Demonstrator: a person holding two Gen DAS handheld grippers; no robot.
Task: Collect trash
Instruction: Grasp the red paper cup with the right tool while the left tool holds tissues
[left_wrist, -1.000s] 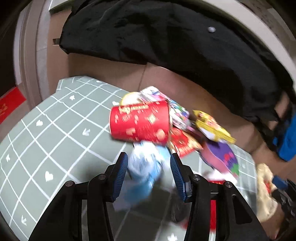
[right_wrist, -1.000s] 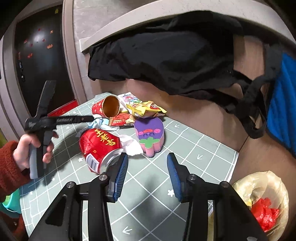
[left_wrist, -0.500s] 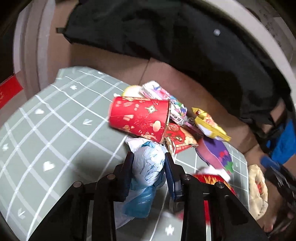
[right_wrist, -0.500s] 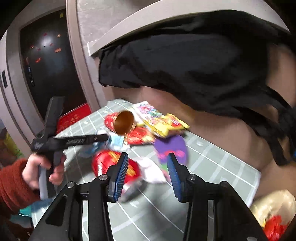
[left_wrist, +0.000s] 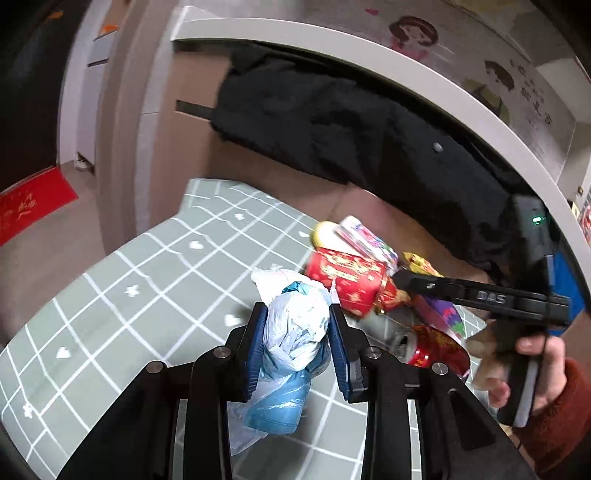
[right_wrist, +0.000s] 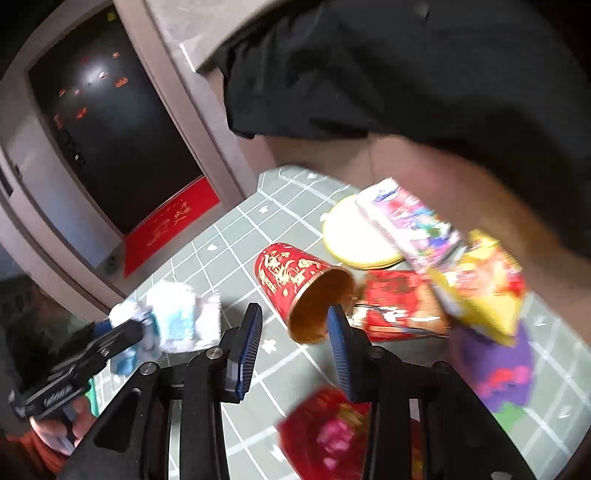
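Item: left gripper, lower centre of the left wrist view. Jaws closed on a crumpled blue-and-white plastic bag; the wad bulges above the blue pads and a loose tail hangs below them. In the right wrist view the same bundle sits at lower left, pinched at the tips.

Item: right gripper, lower centre of its own view. Jaws stand wide, holding nothing. The right pad sits in front of the mouth of the red paper cup; whether it touches the rim cannot be told.

Item: red paper cup, centre of frame, lying on its side, open mouth toward the camera, gold lining visible.

Item: trash pile, right half of the right wrist view, blurred. Yellow snack packet, colourful wrapper over a pale round lid, red packet, purple item, red can at bottom centre.

Item: green grid-patterned mat, bearing all of the above.

Item: black garment, upper frame, draped behind the pile.

Handling note, judged: the step in hand appears to be carrying the bag off while the free gripper lines up on the cup. Keep the left pinch firm; crumpled film compresses and may slip, and the hanging tail could snag the pile. For the cup, straddle the wall near the rim and close gently, since paper crushes and the cup may roll.
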